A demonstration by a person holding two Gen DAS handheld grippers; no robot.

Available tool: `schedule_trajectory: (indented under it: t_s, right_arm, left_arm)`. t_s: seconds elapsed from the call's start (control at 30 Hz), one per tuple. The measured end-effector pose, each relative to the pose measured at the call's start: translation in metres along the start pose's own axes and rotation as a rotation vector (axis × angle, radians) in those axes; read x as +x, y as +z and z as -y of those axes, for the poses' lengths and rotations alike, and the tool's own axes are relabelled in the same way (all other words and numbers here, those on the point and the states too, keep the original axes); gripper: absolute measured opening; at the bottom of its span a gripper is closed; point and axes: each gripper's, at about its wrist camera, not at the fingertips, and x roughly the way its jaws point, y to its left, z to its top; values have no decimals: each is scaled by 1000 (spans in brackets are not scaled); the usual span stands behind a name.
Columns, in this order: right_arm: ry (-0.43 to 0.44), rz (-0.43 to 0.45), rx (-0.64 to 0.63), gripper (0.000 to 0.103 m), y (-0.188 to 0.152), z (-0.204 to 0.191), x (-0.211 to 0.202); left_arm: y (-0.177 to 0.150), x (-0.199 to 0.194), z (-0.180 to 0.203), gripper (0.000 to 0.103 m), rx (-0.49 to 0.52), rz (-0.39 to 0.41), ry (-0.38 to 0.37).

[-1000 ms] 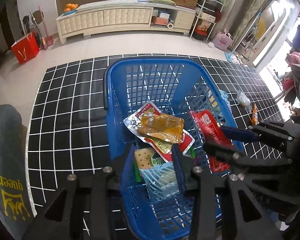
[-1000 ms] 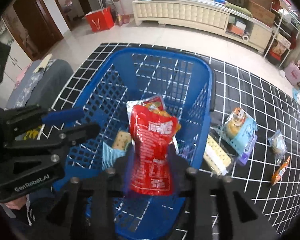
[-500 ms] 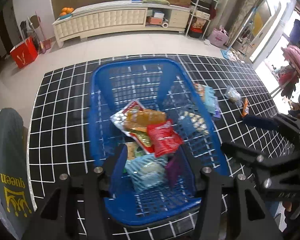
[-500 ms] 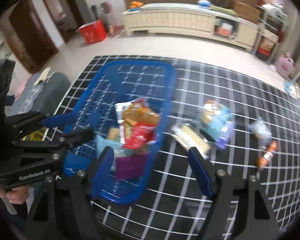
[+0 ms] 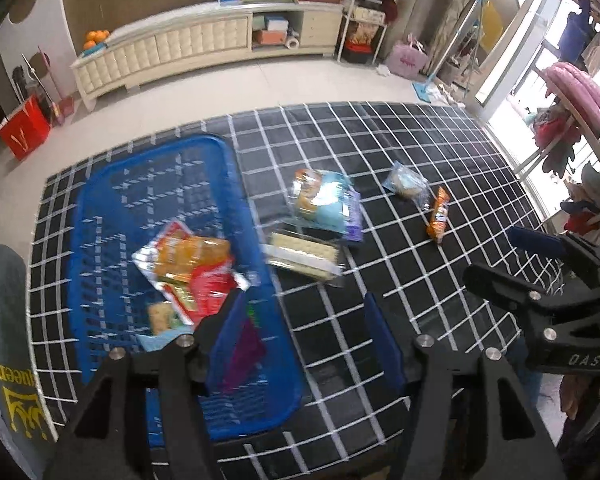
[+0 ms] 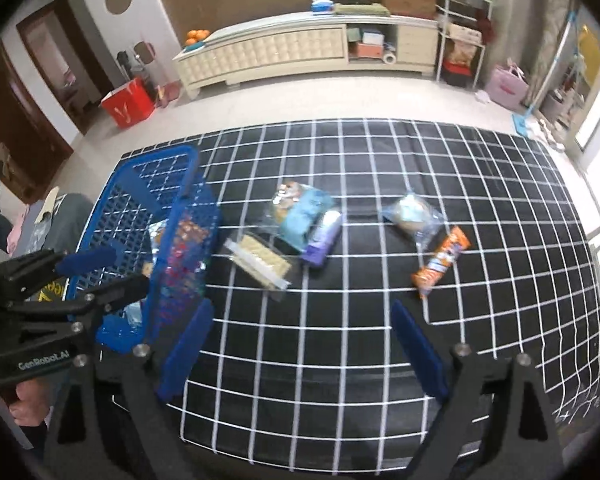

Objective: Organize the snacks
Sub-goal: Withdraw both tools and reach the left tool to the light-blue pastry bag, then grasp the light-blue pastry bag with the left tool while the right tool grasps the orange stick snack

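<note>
Both grippers' jaws are opening, empty; the right gripper (image 6: 300, 344) is hovering nearer the cracker pack (image 6: 258, 261), lying diagonally ahead-left beside the blue basket (image 6: 156, 168)

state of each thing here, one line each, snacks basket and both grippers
blue basket: upright on the mat, several packets inside
cracker pack: flat on the mat, beside the basket
light blue bag: on the mat, overlapping the purple pack
purple pack: on the mat
clear bun bag: on the mat
orange bar: on the mat
left gripper: opening, empty
right gripper: opening, empty
</note>
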Motion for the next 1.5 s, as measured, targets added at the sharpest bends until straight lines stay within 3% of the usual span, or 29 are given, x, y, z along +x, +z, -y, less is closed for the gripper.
schedule_trajectory:
  t_s: [0.37,0.47,0.87,1.0,1.2,1.5]
  right_arm:
    - [18,-41,86,93,0,76,17]
    - [10,-62,111,93,3,94,28]
    - [20,-114,194,93,26,141,71]
    - [12,-139,203,93,32,150,91]
    - [31,-160,241,93,35,166,113]
    - [66,-175,288,93,24,184,124]
  left_arm:
    - [36,46,50,59,3,-83,31]
    - [52,63,57,60,10,-122,5]
    - [105,140,54,61,-26,-288,38]
    - [118,174,44,61,-12,-349,128]
    - [127,209,32,61,-24,-394,182]
    - [126,237,37,61,109,-397,335]
